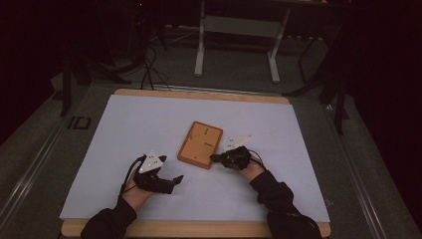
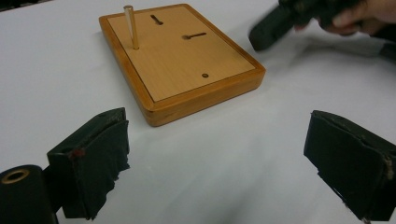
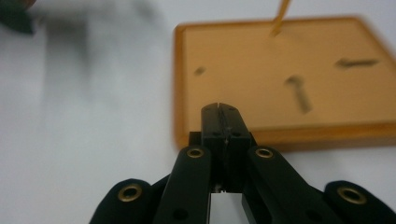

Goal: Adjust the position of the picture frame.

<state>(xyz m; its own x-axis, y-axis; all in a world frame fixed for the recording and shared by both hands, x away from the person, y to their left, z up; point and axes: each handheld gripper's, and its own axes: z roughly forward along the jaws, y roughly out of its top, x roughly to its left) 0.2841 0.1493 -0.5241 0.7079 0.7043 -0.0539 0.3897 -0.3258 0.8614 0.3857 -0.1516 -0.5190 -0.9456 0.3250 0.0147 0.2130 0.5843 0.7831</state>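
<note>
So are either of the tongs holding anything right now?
No. The left tongs are wide open over bare table; the right tongs are shut with nothing between them, at the wooden board's edge.

closed gripper [image 3: 222, 108], wooden board [image 3: 261, 88], peg [image 3: 279, 17]

Glossy wooden board [image 2: 187, 60]; metal pin [image 2: 130, 27]; matt tabletop [image 2: 56, 93].

Bare white desk [image 1: 149, 124] lies open all around the wooden board [image 1: 200, 144]. On the board, an upright peg [image 2: 131, 27] blocks low passes across it.
</note>
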